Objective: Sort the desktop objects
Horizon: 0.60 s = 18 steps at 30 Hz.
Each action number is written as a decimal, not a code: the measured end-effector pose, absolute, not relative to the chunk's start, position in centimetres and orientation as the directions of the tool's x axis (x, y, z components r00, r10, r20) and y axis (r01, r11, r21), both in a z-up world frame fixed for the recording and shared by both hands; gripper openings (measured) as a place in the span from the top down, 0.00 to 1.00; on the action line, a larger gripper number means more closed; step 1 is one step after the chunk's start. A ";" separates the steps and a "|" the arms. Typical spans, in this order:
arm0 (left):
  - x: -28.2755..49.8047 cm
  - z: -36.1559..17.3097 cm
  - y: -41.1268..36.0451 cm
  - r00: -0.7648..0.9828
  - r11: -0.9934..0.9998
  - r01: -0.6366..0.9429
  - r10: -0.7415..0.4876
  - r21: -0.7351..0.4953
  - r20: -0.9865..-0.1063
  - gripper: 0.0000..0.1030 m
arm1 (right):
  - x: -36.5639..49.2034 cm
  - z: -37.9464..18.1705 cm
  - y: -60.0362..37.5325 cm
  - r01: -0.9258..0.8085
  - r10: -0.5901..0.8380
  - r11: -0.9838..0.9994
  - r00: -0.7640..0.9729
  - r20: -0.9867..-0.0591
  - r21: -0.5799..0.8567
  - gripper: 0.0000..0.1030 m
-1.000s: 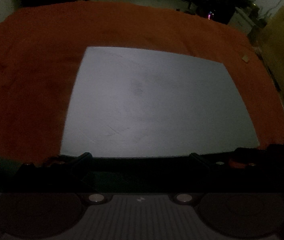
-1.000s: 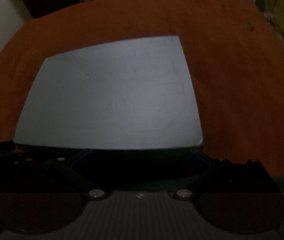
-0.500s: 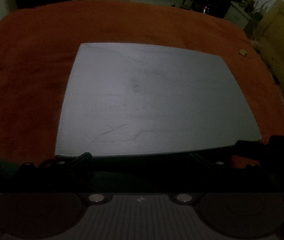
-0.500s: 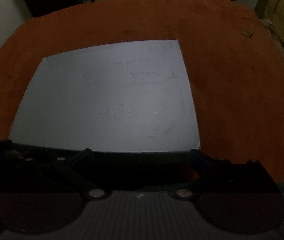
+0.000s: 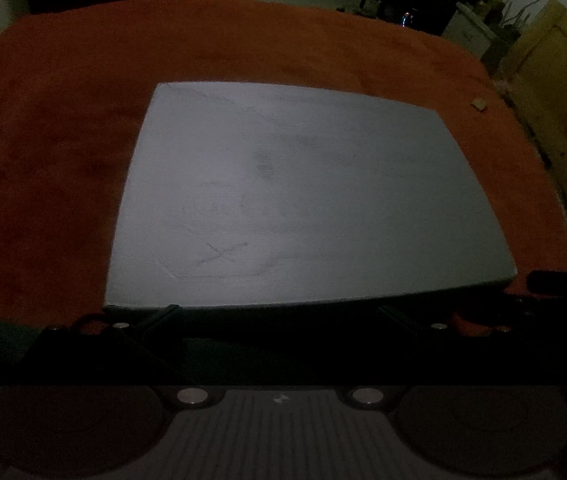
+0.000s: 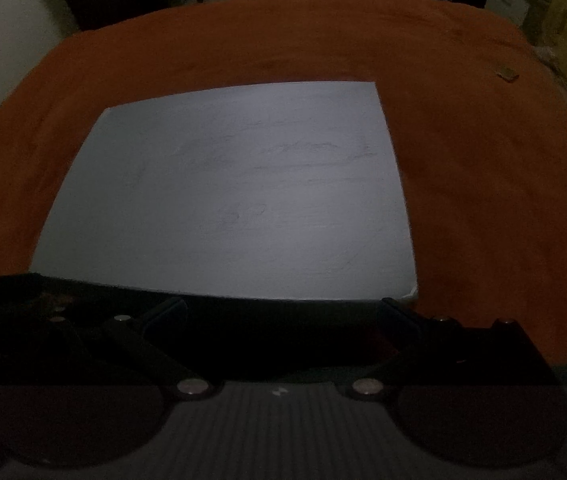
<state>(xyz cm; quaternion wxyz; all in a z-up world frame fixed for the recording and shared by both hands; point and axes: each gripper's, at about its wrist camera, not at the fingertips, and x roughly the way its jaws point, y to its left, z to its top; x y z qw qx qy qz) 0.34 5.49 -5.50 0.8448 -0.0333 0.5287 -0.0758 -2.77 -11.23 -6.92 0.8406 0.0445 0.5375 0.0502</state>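
Across the wide tabletop, which is covered in rust-orange plush cloth [image 5: 63, 140], the only large thing is the flat pale-grey rectangular board [image 5: 303, 200], lying on the cloth right in front of both claws. Over the last second your views of it have drifted: from the left wrist the board first filled more of the picture and now sits slightly further off and lower, with faint pencil-like marks and a cross near its front edge showing more clearly; from the right wrist its near right corner has come close to the right finger. That reads as you hovering and re-aiming rather than starting a pick. Your left claw [image 5: 279, 314] is spread wide with nothing between its fingers, its tips just at the board's near edge; your right claw [image 6: 281, 308] is likewise wide open and empty. The one candidate for sorting is the small tan flat scrap [image 6: 507, 74], far off near the cloth's right rim, well apart from board and claws, untouched.
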 end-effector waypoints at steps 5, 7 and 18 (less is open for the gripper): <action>0.3 -5.6 5.2 0.426 0.987 0.092 -0.161 -0.135 -0.891 0.00 | -3.1 -6.7 -11.1 -0.032 0.133 0.991 0.423 -0.896 0.132 0.00; 0.2 -5.6 5.1 0.423 0.987 0.090 -0.159 -0.133 -0.892 0.00 | -3.1 -6.7 -11.2 -0.023 0.132 0.991 0.422 -0.897 0.135 0.00; 0.2 -5.7 5.0 0.419 0.986 0.105 -0.161 -0.129 -0.893 0.00 | -2.6 -7.0 -11.3 -0.036 0.137 0.990 0.419 -0.898 0.134 0.00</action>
